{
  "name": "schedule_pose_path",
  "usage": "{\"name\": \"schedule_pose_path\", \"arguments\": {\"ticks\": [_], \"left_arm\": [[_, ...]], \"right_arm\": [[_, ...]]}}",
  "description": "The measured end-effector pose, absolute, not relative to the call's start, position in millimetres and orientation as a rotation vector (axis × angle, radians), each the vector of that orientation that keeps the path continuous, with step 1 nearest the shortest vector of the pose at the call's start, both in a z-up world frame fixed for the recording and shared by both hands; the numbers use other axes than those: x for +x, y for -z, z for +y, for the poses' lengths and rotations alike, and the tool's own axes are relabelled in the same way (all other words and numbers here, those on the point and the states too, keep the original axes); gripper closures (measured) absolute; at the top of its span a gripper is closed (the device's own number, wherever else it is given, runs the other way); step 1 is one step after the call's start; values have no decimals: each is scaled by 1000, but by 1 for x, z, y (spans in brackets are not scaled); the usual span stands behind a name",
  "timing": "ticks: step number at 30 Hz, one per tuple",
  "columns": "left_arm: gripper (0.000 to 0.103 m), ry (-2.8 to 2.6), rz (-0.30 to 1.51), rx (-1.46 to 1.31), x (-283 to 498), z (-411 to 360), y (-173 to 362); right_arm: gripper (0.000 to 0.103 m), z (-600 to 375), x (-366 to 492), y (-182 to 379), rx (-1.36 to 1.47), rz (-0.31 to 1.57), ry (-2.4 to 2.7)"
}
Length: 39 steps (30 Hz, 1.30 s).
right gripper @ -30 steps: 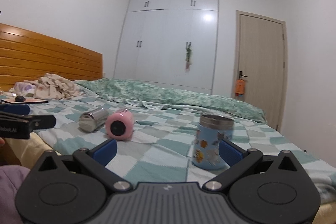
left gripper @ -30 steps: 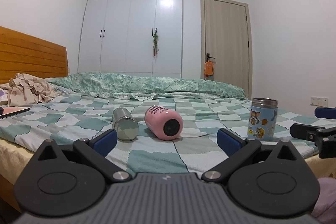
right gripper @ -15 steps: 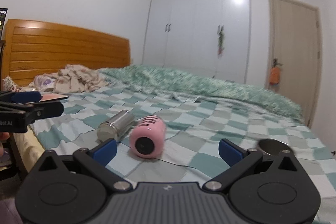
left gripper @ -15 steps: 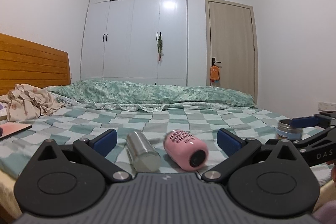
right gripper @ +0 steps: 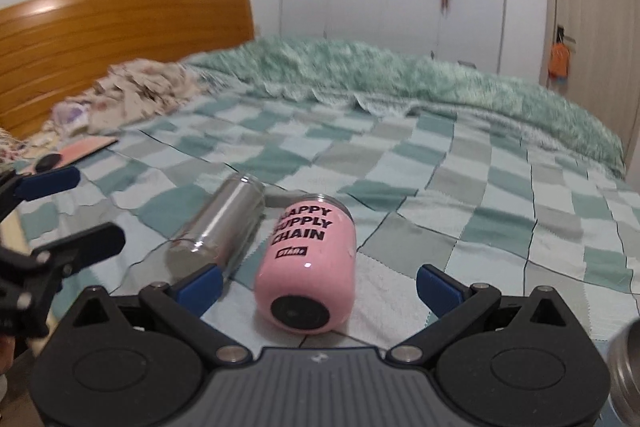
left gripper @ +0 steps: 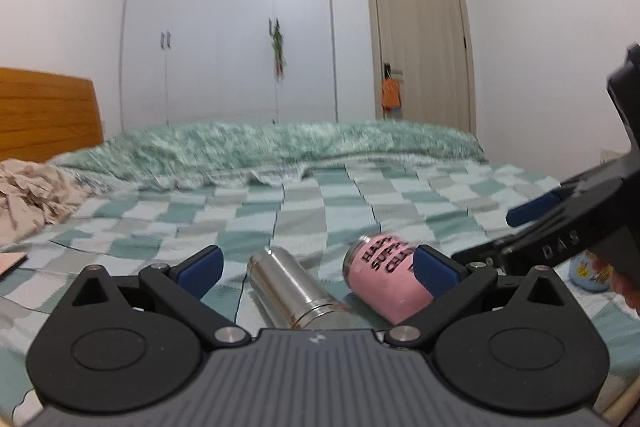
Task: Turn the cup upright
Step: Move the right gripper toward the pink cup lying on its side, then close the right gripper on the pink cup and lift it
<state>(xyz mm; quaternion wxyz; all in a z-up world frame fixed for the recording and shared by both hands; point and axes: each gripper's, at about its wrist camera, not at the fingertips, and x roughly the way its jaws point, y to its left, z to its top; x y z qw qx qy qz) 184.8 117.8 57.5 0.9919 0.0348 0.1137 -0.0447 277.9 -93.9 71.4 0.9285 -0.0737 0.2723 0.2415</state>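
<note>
A pink cup with black lettering lies on its side on the checked bedspread, its base toward the right wrist camera. A steel cup lies on its side just left of it, touching or nearly so. My right gripper is open, its jaws either side of the pink cup's base, not gripping. My left gripper is open, with the steel cup between its jaws and the pink cup by its right finger. The right gripper also shows in the left wrist view.
A blue cartoon cup stands at the right; its steel rim shows at the right wrist view's lower right edge. A green quilt lies across the bed's far side, crumpled cloth and a wooden headboard at the left.
Both grippers have moved forward and down toward the two lying cups. The right gripper has swung left, off the blue cup and onto the pink cup. No cup has moved.
</note>
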Motion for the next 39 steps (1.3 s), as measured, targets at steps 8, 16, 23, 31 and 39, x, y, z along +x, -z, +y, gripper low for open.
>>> {"name": "schedule_pose_path", "arguments": {"ticks": [8,16,23,31,39], "left_arm": [[0,126,315,115,233,144,-44],[0,166,369,106,262,160,-34],[0,188,391,92,271,164,-27],[0,205,363,82,251,160,-39],[0,242,332,69,204,139,-60]], "right_arm": [[0,-60,329,-55,-179,680,-468],[3,-45,373,-22,-143,845,-455],[20,-41,373,-16,-116,867,-487],[20,-58,354,-25,-42,842,-468],[20,-99,289,-57,30,793,-427]]}}
